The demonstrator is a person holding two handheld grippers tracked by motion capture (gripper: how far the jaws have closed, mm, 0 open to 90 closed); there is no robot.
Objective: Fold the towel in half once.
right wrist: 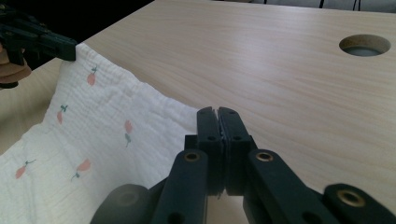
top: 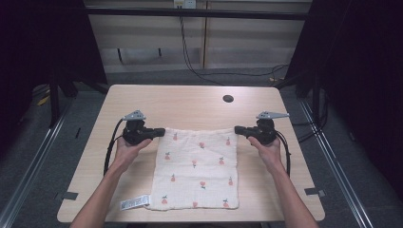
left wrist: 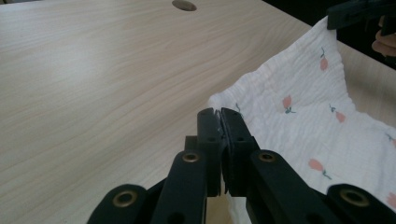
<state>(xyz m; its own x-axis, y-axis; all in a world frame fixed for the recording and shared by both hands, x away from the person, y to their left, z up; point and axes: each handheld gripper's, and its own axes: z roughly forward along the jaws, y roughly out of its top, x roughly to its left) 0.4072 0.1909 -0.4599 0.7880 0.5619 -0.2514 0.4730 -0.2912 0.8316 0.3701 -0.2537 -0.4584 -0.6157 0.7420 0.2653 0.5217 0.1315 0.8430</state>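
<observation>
White cloth (top: 197, 166) (fruit-printed) is pinched at its far corners by left gripper (top: 160, 132) and right gripper (top: 239, 130).

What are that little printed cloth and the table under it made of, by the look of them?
The cloth looks like soft cotton gauze: white, matt, with a crinkled weave, small printed fruit and a sewn label. The table looks like pale wood-grain laminate over board rather than solid wood: smooth, faintly glossy, with very even grain. That is a guess.
</observation>
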